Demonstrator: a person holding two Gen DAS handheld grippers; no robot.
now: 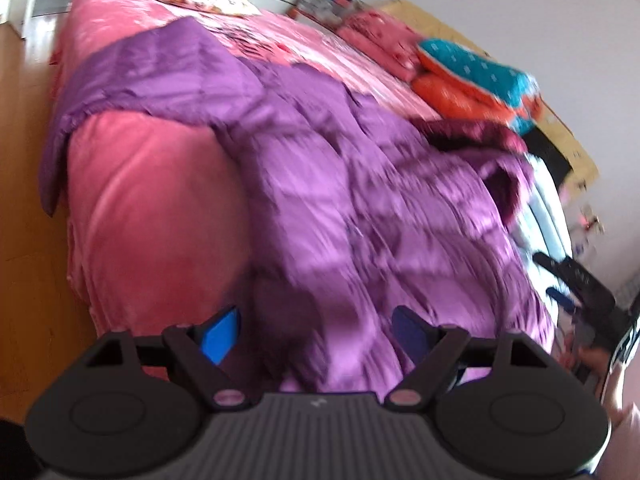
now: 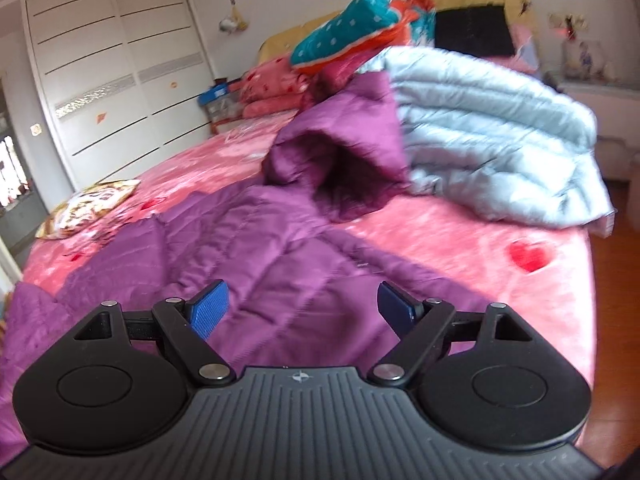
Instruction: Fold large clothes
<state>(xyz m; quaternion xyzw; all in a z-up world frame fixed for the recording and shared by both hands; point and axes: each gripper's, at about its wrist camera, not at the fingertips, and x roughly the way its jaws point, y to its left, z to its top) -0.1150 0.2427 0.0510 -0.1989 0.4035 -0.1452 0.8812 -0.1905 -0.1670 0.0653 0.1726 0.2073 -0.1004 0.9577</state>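
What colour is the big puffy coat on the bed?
Purple coat, with a darker hood lining; the right wrist view shows it best.

So on the bed I count one purple quilted hooded coat (image 2: 256, 240), one pale blue-grey puffer coat (image 2: 492, 136), one teal dotted quilt with orange trim (image 2: 344, 36), one gold patterned cushion (image 2: 92, 206), plus two grippers with blue pads, left gripper (image 1: 316, 334) and right gripper (image 2: 302, 308).

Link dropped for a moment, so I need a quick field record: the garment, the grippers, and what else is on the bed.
garment: purple quilted coat spread on the pink bed cover, hood up
left gripper: open, empty, over coat
right gripper: open, empty, over coat
beside hood: pale blue padded coat
at headboard: teal and orange bedding
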